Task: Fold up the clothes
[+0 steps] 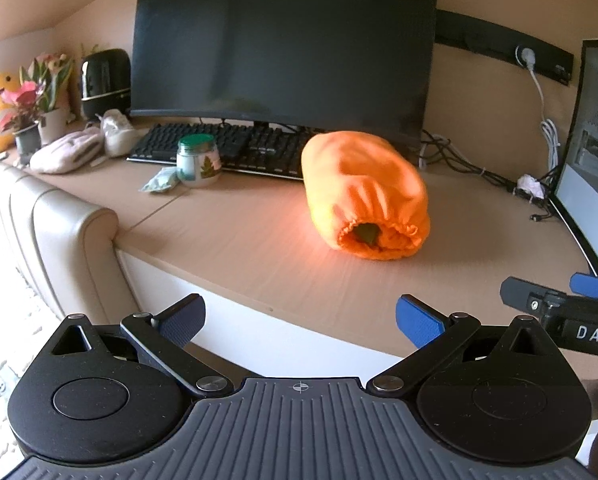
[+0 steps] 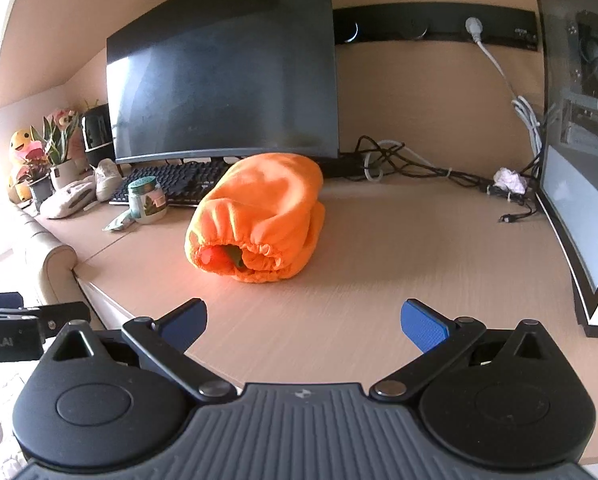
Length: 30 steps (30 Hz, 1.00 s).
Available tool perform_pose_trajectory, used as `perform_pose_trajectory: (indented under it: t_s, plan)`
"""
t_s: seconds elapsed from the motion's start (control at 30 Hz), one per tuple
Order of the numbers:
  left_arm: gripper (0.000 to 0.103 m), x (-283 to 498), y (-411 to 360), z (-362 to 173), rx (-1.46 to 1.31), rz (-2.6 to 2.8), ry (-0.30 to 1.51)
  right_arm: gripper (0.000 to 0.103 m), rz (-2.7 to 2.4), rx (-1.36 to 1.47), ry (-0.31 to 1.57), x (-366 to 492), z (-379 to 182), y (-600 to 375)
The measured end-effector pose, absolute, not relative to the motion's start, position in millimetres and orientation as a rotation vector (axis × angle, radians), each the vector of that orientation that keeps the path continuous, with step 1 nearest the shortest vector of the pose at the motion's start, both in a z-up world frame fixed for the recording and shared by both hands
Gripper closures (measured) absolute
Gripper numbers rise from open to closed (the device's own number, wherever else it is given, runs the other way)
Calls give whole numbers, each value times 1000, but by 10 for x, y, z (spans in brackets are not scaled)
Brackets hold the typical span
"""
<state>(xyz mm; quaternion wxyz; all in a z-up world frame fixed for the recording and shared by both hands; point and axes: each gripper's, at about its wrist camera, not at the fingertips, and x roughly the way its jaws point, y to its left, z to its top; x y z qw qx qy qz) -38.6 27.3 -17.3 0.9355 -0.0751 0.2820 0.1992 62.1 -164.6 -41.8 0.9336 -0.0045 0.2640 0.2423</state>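
"DAS" in white on right gripper [image 1: 579, 312] body, cut off at frame edge. "obot.AI" on left gripper [image 2: 15, 328] body, start cut off. No other legible txt.

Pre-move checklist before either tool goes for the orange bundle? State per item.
1. Left tool open, holding nothing: ok.
2. Right tool open, holding nothing: ok.
3. Orange garment on the desk, touched by neither tool: ok.
4. Garment laid flat for folding: not ok, it is rolled with the elastic opening facing the tools.
5. Bare desk between tools and garment: ok.
6. Glass jar and keyboard beside and behind the garment, touching it: cannot tell.
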Motion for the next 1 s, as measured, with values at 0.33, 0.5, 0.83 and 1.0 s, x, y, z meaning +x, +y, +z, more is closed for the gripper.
perform_pose_trajectory:
  t_s: [0.33,0.5,0.83,1.0]
  plan:
    - [0,-370,321,-142,-129,355,551,0,494,-47,531,542,-397,-1535]
    - [0,-363,229,-221,-83,404,525,0,487,-45,536,541,-415,-1585]
    - [0,-379,159,-218,-64,355,519,0,489,-49,522,535,-441,-1626]
    - [0,-372,203,-249,-104,378,540,0,512,-53,504,521,-428,-1610]
